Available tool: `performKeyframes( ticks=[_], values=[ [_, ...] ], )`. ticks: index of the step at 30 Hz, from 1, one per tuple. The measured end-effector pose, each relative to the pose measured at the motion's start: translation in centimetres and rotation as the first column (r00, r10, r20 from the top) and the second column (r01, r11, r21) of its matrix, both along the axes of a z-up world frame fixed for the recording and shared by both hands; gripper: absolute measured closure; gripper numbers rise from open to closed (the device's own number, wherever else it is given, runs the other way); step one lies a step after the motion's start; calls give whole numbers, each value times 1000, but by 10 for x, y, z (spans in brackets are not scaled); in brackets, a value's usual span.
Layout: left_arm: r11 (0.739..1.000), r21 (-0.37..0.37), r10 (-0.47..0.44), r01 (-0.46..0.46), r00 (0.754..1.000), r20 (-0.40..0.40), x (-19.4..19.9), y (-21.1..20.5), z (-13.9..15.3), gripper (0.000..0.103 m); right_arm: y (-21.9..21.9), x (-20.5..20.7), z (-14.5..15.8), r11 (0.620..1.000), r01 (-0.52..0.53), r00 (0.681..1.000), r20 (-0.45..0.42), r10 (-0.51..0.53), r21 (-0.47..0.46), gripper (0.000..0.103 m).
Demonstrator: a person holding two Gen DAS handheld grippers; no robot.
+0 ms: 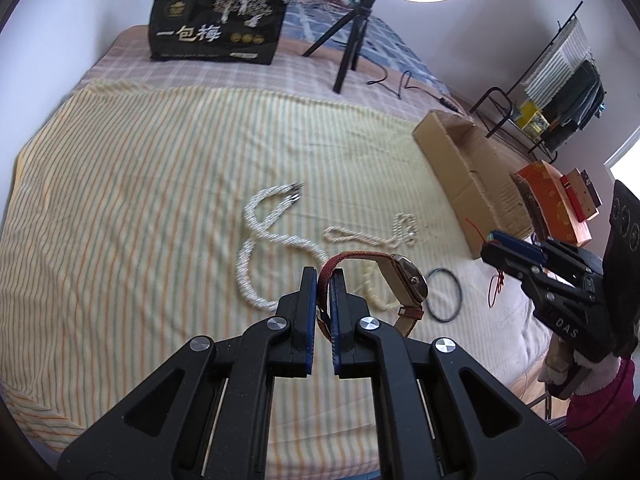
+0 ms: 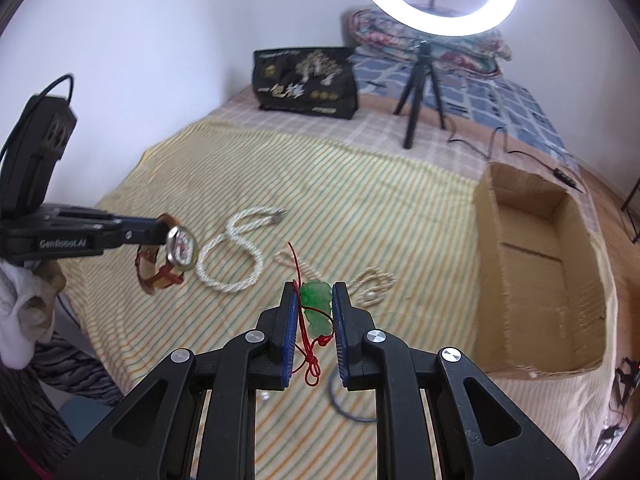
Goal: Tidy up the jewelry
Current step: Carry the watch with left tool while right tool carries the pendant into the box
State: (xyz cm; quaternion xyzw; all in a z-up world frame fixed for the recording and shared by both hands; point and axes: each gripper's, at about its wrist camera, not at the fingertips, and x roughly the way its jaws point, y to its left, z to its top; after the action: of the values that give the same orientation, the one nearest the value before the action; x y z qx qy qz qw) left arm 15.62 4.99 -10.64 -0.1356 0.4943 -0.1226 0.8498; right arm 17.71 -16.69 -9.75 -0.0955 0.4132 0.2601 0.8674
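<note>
My left gripper [image 1: 323, 280] is shut on the brown strap of a wristwatch [image 1: 404, 280] and holds it above the striped bedsheet; the watch also shows in the right wrist view [image 2: 182, 249]. My right gripper [image 2: 314, 300] is shut on a green jade pendant [image 2: 317, 304] with a red cord [image 2: 310, 364]; it also shows at the right of the left wrist view [image 1: 490, 246]. A white twisted necklace [image 1: 260, 248] and a thin beige chain [image 1: 384, 234] lie on the sheet. A black ring band [image 1: 444, 296] lies near the watch.
An open cardboard box [image 2: 540, 264] stands on the bed to the right. A black gift bag [image 2: 306, 82] and a ring light tripod [image 2: 420, 92] stand at the back. Orange and red boxes [image 1: 556, 196] lie beyond the cardboard box.
</note>
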Motion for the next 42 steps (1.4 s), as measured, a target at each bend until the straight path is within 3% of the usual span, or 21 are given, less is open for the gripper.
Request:
performKeyframes(
  ticks=[12, 23, 31, 42],
  values=[
    [995, -40, -89, 92, 994, 63, 24, -78, 29, 99, -95, 34, 23, 976, 216, 975, 51, -217, 27, 88],
    [983, -76, -160, 167, 983, 91, 54, -165, 35, 99, -148, 67, 21, 949, 317, 947, 65, -316, 1, 88],
    [978, -70, -193, 197, 979, 67, 76, -217, 17, 99, -176, 94, 10, 932, 362, 931, 40, -362, 0, 88],
    [973, -67, -215, 219, 975, 58, 94, -254, 0, 99, -191, 117, -6, 924, 382, 924, 4, -382, 15, 88]
  ],
)
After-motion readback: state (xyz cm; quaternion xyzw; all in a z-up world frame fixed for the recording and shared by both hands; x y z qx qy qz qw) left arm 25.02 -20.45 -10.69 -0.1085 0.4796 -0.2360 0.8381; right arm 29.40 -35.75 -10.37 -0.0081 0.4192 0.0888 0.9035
